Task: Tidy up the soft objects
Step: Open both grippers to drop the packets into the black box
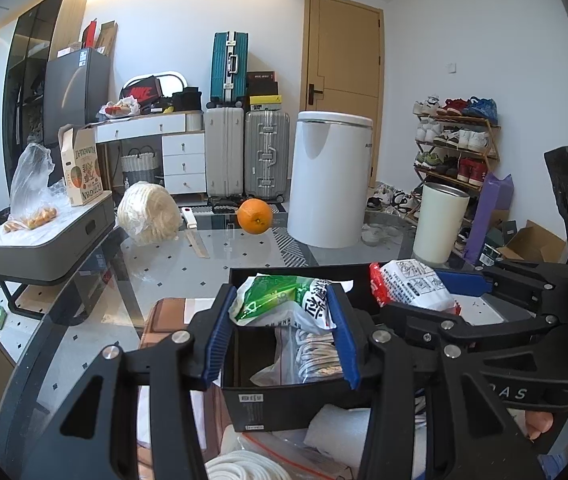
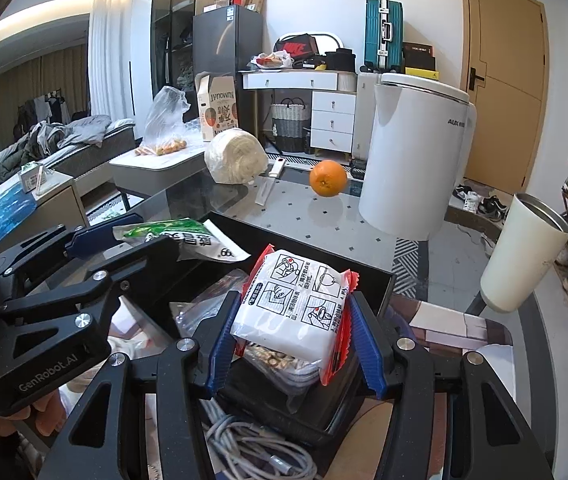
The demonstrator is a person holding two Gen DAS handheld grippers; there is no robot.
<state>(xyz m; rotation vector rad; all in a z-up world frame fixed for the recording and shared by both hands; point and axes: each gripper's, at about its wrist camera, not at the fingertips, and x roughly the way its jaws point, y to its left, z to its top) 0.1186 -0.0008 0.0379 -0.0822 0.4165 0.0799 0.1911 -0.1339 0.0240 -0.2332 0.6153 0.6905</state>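
My left gripper (image 1: 284,334) is shut on a soft green-and-white packet (image 1: 280,304) and holds it above an open black box (image 1: 284,400). The box holds a clear bag of white cable (image 1: 311,360). My right gripper (image 2: 293,340) is shut on a soft white packet with red edges (image 2: 295,304), also above the black box (image 2: 367,272). Each gripper shows in the other's view: the right one with its packet (image 1: 411,284) at the right, the left one with its packet (image 2: 172,236) at the left.
The glass table (image 1: 212,264) carries an orange (image 1: 255,216), a wrapped white bundle (image 1: 150,214), a white round appliance (image 1: 329,178) and a cream tumbler (image 1: 439,222). Loose cables (image 2: 244,444) and bags lie near the box. A grey side table (image 1: 44,240) stands at the left.
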